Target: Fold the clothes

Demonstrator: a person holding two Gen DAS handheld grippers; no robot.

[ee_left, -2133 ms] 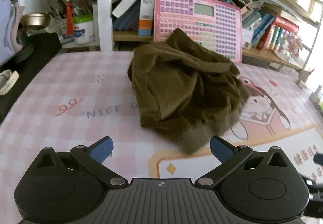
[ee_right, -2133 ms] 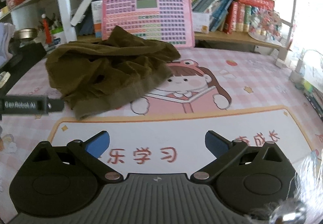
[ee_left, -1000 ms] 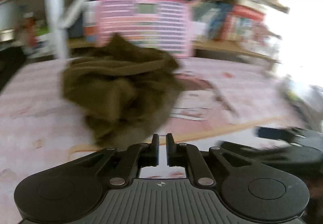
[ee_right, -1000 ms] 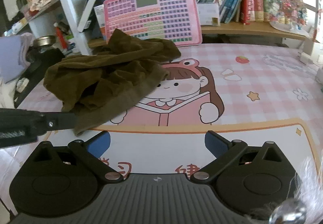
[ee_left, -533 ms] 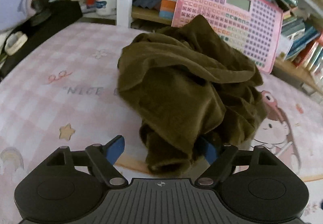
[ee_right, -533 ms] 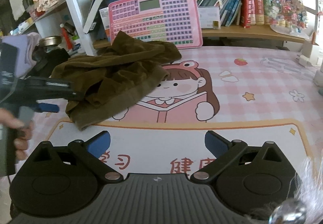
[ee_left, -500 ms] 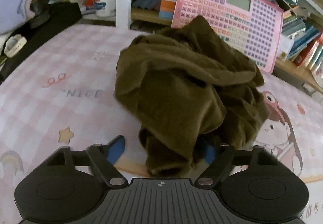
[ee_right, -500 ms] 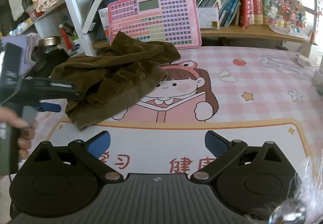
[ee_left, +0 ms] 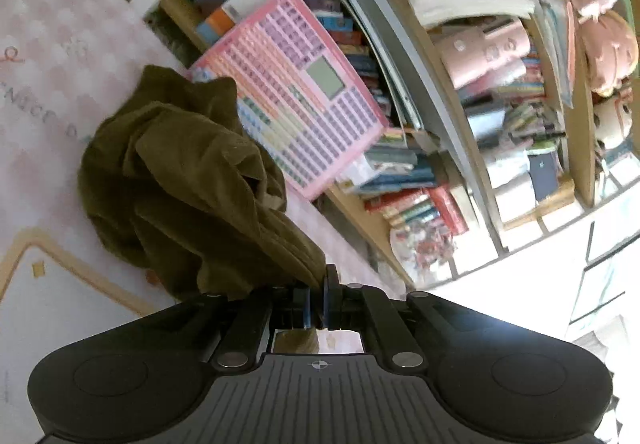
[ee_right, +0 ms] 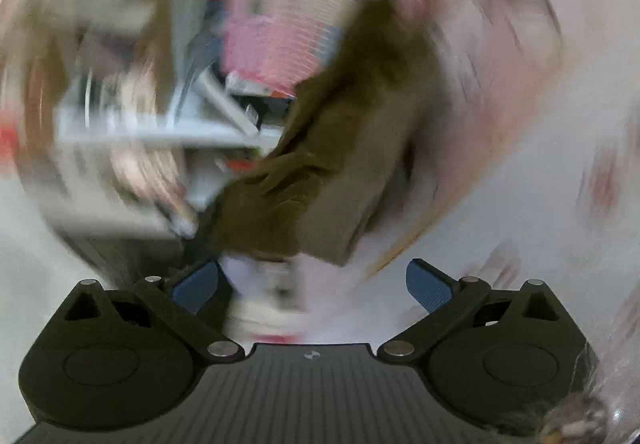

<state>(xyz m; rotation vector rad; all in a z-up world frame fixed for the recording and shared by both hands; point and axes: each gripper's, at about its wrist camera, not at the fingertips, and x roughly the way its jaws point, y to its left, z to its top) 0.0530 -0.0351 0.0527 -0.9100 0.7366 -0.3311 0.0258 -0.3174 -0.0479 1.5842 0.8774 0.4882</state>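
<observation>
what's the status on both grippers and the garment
Left gripper shut on the olive garment, lifting its edge. Right gripper open, empty, view badly blurred. Pink keyboard toy just behind garment.

Right wrist view is smeared with motion blur: behind the olive garment (ee_right: 336, 164), the shelves can't be read. In the left view, the garment's pinched edge vanishes between the left gripper (ee_left: 316, 300) fingers, hidden there.

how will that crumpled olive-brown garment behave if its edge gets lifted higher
The crumpled olive-brown ribbed garment probably stays floppy: pinched in the shut left hand-held gripper, it sags in folds instead of holding shape. It looks fairly thick, so likely trails along the pink mat. The right hand-held gripper is open.
</observation>
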